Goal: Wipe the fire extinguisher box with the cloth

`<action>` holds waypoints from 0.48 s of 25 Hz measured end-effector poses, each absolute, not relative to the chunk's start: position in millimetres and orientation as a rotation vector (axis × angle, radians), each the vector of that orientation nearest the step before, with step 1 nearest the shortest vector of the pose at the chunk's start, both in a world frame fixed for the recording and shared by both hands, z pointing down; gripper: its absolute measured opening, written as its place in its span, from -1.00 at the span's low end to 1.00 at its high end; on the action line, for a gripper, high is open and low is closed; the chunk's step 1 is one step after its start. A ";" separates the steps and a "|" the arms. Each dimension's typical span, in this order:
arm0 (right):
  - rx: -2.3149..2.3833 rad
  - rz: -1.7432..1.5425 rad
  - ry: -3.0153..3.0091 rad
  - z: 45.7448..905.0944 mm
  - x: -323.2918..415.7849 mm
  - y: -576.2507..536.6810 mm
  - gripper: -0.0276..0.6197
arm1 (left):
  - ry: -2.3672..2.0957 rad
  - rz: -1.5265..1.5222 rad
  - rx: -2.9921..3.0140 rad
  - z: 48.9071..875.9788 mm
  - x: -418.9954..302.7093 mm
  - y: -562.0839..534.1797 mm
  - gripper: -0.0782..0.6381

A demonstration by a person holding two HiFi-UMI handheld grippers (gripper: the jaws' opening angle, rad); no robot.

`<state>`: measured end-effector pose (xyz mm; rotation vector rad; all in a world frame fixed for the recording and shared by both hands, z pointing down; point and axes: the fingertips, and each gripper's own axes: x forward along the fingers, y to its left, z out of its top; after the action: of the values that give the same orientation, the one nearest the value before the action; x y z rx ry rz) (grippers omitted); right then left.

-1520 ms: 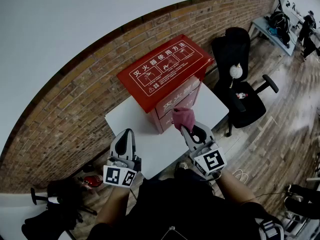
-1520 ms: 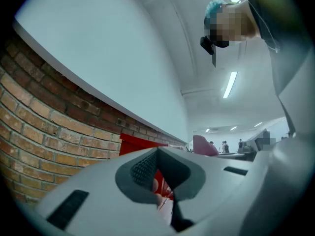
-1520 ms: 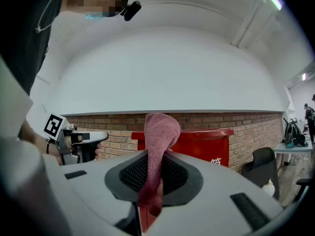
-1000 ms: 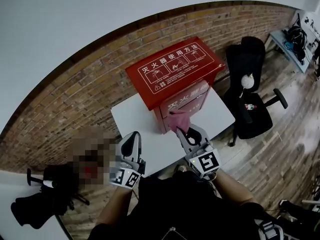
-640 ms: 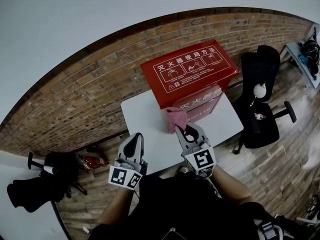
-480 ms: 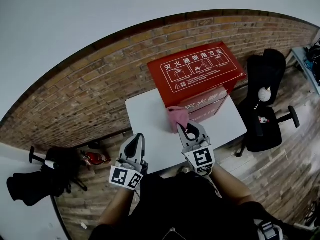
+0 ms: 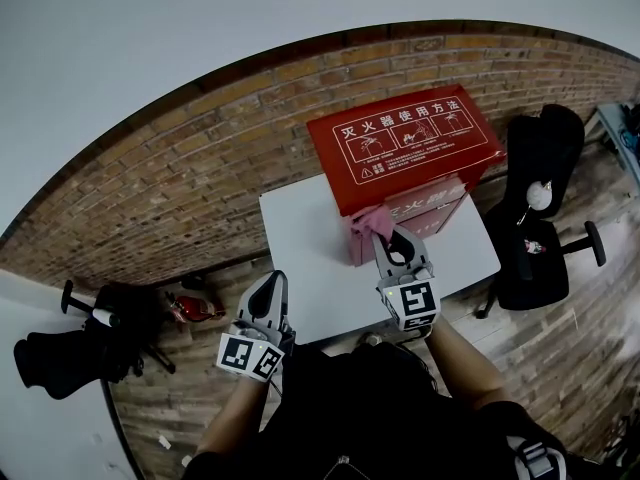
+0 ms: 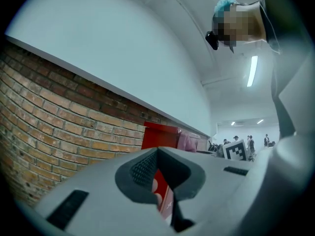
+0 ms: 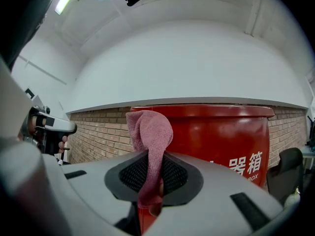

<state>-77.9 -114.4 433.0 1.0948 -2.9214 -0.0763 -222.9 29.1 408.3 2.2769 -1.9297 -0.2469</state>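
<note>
**Item record: fire extinguisher box, cloth and two hand-held grippers**

- Red metal fire extinguisher box (image 7: 405, 143), with white Chinese lettering and instruction diagrams on its lid: standing upright on the far part of the white rectangular desk (image 7: 310, 238), backing onto a brown brick wall (image 7: 180, 198).
- Pink terry cloth (image 9: 150, 132): hanging bunched from the right gripper, its upper end standing above the tongs. In the head view it is lying at the box's front left corner, just under the lid's overhang. Whether it is actually touching the red surface cannot be told.
- Right gripper (image 7: 385, 238): reaching over the desk toward the box, its tongs clamping the cloth between them.
- Left gripper (image 7: 268, 288): hovering at the near edge of the desk, well apart from the box, its tongs closing on each other with nothing between them.
- Black office chair (image 7: 545, 258): standing on the wooden floor to the right of the desk.
</note>
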 end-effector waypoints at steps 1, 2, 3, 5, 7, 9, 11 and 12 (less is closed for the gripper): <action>1.100 -0.079 -2.918 434.2 -75.9 -116.3 -0.70 | -1.931 -0.246 2.275 408.8 -222.7 28.1 -0.65; 1.106 -0.080 -2.914 435.6 -73.9 -118.0 -0.70 | -1.931 -0.245 2.275 409.2 -222.2 27.0 -0.65; 1.111 -0.081 -2.909 437.1 -71.7 -119.4 -0.70 | -1.930 -0.244 2.277 409.5 -221.3 25.5 -0.64; 1.127 -0.084 -2.905 437.6 -67.3 -122.5 -0.70 | -1.922 -0.243 2.283 410.0 -218.9 21.7 -0.64; 1.145 -0.076 -2.901 437.1 -62.2 -125.9 -0.70 | -1.911 -0.242 2.291 409.8 -216.3 17.1 -0.65; 1.164 -0.065 -2.894 436.4 -56.5 -129.6 -0.70 | -1.902 -0.242 2.299 409.1 -213.7 12.4 -0.65; 1.184 -0.065 -2.890 433.3 -50.8 -133.9 -0.70 | -1.893 -0.241 2.307 409.1 -210.8 7.7 -0.65; 1.193 -0.068 -2.887 431.9 -47.8 -136.3 -0.70 | -1.887 -0.239 2.312 409.3 -209.0 5.3 -0.64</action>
<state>-47.8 -136.3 431.9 1.1935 -2.8874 -0.0676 -209.0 5.3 409.3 2.3121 -1.8870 -0.2391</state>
